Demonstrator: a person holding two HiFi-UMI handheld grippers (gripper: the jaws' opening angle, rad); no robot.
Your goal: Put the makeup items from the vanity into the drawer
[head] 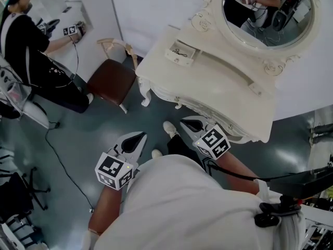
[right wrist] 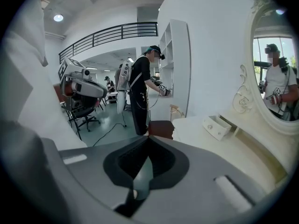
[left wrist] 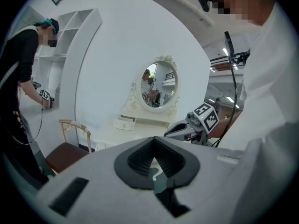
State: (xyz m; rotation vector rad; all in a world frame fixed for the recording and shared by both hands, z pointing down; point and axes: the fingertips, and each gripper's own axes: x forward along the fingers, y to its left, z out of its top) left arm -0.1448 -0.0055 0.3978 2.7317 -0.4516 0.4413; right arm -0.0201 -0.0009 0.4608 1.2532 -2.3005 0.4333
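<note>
At the left rear corner of the vanity (head: 218, 95) top, a small drawer (head: 180, 53) stands pulled out toward the front edge. One small dark item (head: 180, 51) lies inside it (too small to identify). A low raised shelf (head: 229, 69) runs along the rear edge of the vanity top, below the oval mirror (head: 270, 7).

Off the front edge of the vanity, the left gripper (head: 136, 139) is held above the floor (head: 78, 129), its jaws pointing toward the vanity's left front corner. The left gripper view shows the two jaws drawn together to a thin slit, with nothing gripped. Its marker cube (head: 113, 171) sits on the end nearest the person.

The right gripper (head: 190, 124) is held just beside the vanity's front edge, to the right of the left gripper and well apart from the drawer. The right gripper view shows its jaws likewise closed to a thin slit and empty.

A wooden chair (head: 111, 79) with a brown seat stands on the grey floor off the vanity's left end. Beyond it, a second person (head: 26, 46) in dark clothing stands at a white shelf unit (head: 67, 14) and holds another marker-cube gripper against it. The mirror reflects the person holding the two grippers.
</note>
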